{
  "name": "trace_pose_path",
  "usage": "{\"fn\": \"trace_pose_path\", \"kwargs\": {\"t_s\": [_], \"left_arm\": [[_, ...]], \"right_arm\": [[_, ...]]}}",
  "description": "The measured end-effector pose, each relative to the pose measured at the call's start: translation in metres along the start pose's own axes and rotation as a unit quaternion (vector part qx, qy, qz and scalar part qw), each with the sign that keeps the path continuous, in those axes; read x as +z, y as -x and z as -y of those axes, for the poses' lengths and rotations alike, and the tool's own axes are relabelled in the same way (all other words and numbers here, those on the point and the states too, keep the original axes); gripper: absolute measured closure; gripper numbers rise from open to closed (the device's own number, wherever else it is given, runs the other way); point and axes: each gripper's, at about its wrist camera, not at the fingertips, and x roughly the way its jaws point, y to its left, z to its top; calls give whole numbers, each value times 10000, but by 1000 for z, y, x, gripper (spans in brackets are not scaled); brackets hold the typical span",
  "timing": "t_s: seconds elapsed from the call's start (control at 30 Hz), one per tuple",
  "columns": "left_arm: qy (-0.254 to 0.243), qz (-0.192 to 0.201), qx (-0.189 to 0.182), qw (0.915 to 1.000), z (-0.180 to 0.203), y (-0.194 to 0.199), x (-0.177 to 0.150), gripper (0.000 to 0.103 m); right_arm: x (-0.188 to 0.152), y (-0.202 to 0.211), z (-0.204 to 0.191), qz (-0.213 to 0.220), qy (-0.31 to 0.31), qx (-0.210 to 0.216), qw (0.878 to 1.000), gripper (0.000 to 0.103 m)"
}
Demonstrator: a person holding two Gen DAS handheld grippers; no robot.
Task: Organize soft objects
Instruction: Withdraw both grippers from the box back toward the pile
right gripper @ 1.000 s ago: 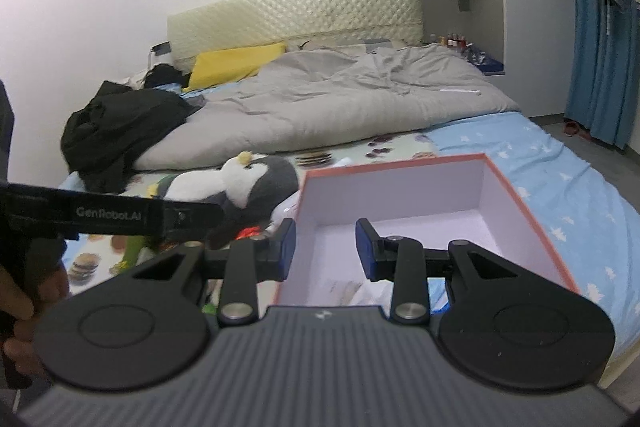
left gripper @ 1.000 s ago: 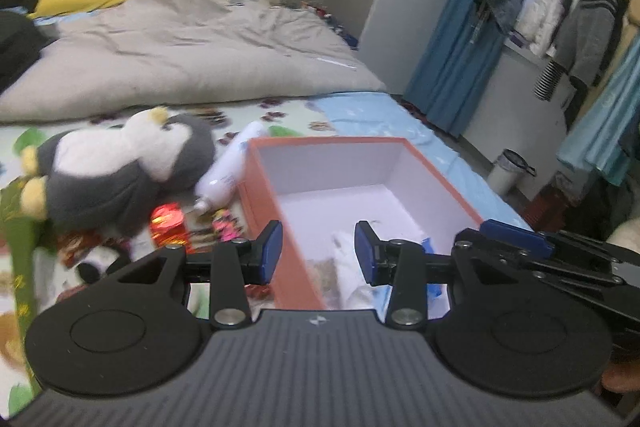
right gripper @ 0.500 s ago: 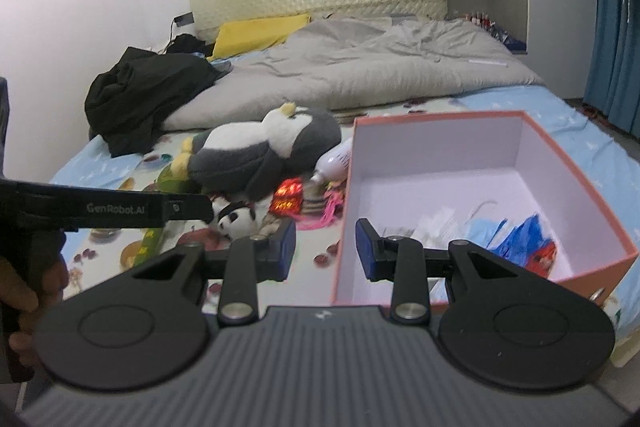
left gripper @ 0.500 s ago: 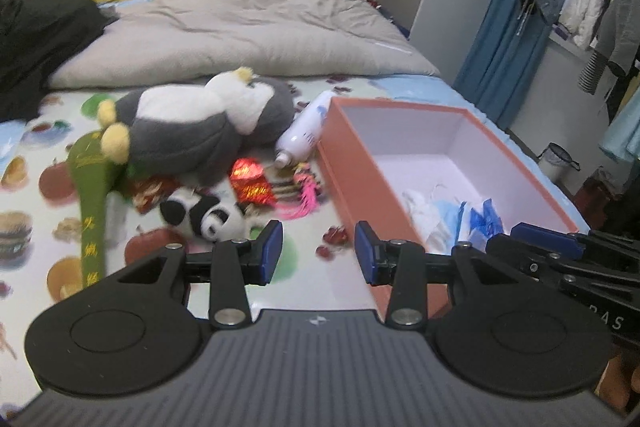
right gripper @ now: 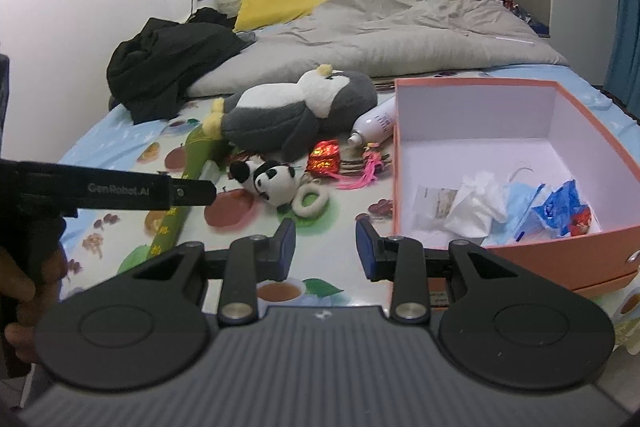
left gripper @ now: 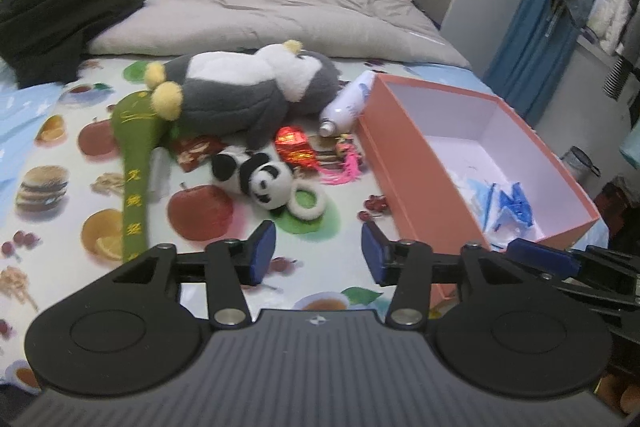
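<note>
While left gripper jaws are opening, panda plush lies ahead

Two plush toys, one bottle, one orange box.

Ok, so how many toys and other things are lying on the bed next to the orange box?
Plush animals: 2, the penguin and the small panda
Green plush stick: 1
White fuzzy ring: 1
White bottle: 1
Red foil packet: 1
Pink tassel: 1
Total: 7
</note>
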Motion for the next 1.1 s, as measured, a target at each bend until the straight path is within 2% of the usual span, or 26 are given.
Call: {"fn": "trace_pose_path", "kwargs": {"t_s": [0.2, 0.47, 0.5, 0.57, 0.67, 0.9, 1.1], "left_arm": [[308, -38, 213, 9993, -22, -9, -8, 47], [776, -226, 203, 9965, -50, -47, -10, 46], [838, -239, 187, 9960, -54, -53, -9, 45], [958, -260, 152, 9949, -61, -65, -7, 45], [1042, -204, 171, 9942, -68, -80, -2, 37], [1427, -251, 137, 9894, -87, -118, 7, 35], [1904, -372, -270, 9806, -101, -148, 13, 36]], "right_arm": [[-5, -18, -10, -246, 198, 53, 9995, 65], [-2, -57, -21, -557, 435, 136, 9974, 63], [-2, -64, -23, -609, 460, 152, 9970, 62], [-2, -77, -26, -715, 496, 189, 9960, 47], [-3, -94, -32, -757, 614, 210, 9950, 36], [-4, -140, -43, -939, 938, 286, 9907, 35], [1, -172, -40, -974, 925, 183, 9908, 36]]}}
